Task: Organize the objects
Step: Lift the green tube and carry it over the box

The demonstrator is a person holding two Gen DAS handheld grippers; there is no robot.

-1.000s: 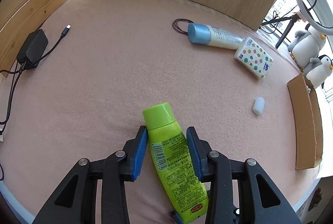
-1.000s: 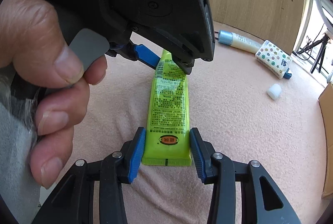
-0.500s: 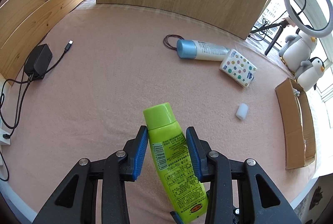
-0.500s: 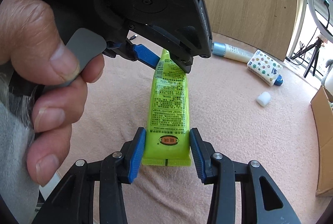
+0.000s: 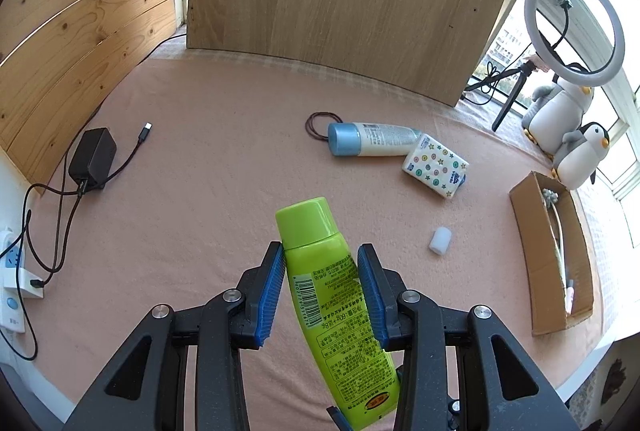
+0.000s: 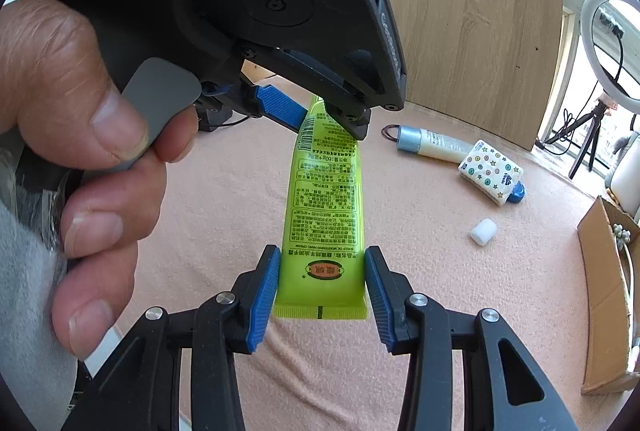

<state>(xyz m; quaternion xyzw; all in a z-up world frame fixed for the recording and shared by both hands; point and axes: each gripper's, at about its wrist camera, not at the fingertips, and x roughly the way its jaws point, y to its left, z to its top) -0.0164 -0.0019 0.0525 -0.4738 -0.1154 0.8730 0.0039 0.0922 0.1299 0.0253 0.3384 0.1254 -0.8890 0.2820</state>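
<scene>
A pink table (image 5: 200, 151) carries a cardboard box (image 5: 536, 259) at its right edge. Above its near edge, the left gripper (image 5: 322, 287) and right gripper (image 6: 320, 289) each clamp the green tube (image 5: 336, 303), cap end and crimped end.

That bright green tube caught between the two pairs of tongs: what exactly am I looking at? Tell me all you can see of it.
The green tube is glossy lime plastic, apparently hand cream, with a rounded cap, a barcode, dense printed text and a flat crimped tail bearing a red and gold emblem. It is held off the pink cloth: the left gripper clamps it just below the cap, the right gripper grips its tail.
</scene>
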